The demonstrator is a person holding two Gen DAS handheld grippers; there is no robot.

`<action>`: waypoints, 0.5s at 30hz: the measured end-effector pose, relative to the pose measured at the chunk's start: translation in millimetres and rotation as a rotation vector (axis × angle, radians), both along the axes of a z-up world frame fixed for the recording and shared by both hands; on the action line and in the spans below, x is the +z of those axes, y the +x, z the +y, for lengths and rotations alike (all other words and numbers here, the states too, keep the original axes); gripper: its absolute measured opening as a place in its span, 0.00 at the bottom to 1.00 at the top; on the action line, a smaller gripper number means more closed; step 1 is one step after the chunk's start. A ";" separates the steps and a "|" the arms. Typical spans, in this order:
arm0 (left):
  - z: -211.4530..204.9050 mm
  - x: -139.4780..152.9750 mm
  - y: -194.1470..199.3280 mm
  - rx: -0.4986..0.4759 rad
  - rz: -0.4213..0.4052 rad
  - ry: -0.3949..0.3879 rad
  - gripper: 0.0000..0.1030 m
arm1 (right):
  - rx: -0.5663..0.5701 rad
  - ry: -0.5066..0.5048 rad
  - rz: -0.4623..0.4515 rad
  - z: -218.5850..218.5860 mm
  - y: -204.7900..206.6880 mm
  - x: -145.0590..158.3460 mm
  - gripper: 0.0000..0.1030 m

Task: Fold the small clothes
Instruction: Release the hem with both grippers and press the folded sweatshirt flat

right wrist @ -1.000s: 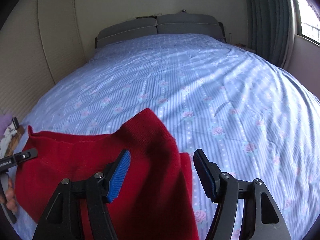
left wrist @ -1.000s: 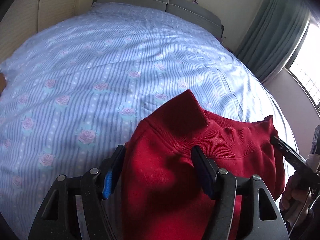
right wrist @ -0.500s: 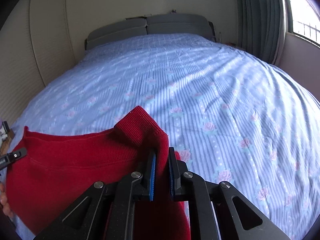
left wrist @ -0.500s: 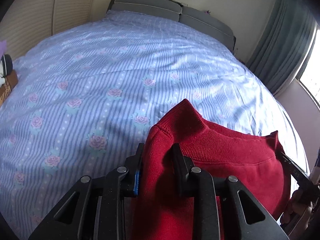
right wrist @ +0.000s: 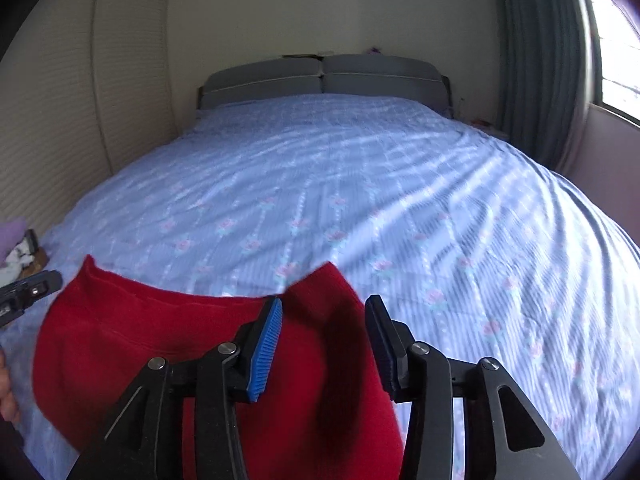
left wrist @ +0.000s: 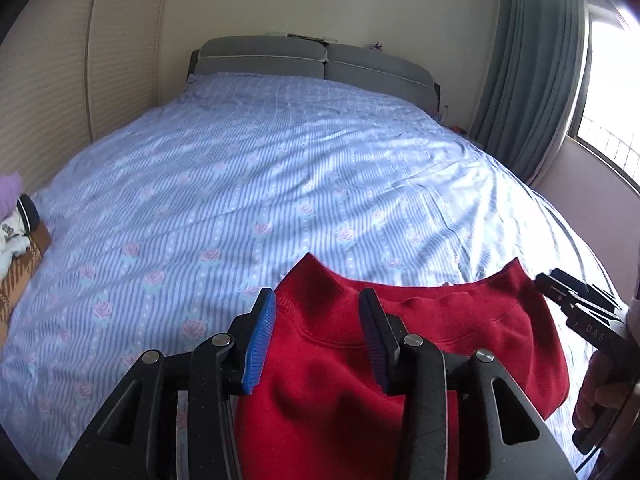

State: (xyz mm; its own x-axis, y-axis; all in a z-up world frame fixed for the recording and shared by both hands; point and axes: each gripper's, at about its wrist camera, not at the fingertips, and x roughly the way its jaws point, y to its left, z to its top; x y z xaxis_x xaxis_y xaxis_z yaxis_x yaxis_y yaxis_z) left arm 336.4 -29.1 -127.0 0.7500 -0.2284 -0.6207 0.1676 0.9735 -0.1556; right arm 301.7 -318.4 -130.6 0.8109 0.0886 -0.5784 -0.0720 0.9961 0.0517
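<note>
Two hand-held grippers sit over one red sweatshirt (left wrist: 344, 364) at the near end of the bed (left wrist: 280, 168), and both stand wide apart, gripping nothing. The left hand-held gripper (left wrist: 316, 332) straddles one corner of the ribbed edge; the right hand-held gripper (right wrist: 324, 336) straddles the opposite corner, with cloth lying in the gap between the pads but not pinched.

My judgement is that the step is a release after laying the garment down, or a re-grip. To do it well, draw each tool straight back so the blue ribbed pads do not snag the knit and drag a corner, and check that the ribbed edge lies level before starting a fold. Both corners peak upward, so the edge may need smoothing.

The left wrist view is sharp: it shows the seam under the ribbing, a slack dip in the edge between the corners, and a small heap of other clothes (left wrist: 14, 220) at the bed's left side. The right wrist view is blurred, yet it shows the right side of the bed bare of other laundry.
</note>
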 end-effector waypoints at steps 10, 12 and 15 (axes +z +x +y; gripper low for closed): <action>15.5 -6.8 5.3 0.144 0.121 -0.052 0.41 | 0.586 -0.056 0.218 82.5 74.3 -6.1 0.51; 16.9 -8.8 6.6 0.144 0.140 -0.056 0.41 | 0.675 -0.119 0.241 99.4 78.9 -8.8 0.51; 18.8 -8.6 5.0 0.145 0.142 -0.065 0.41 | 0.784 -0.194 0.281 117.0 83.5 -13.6 0.51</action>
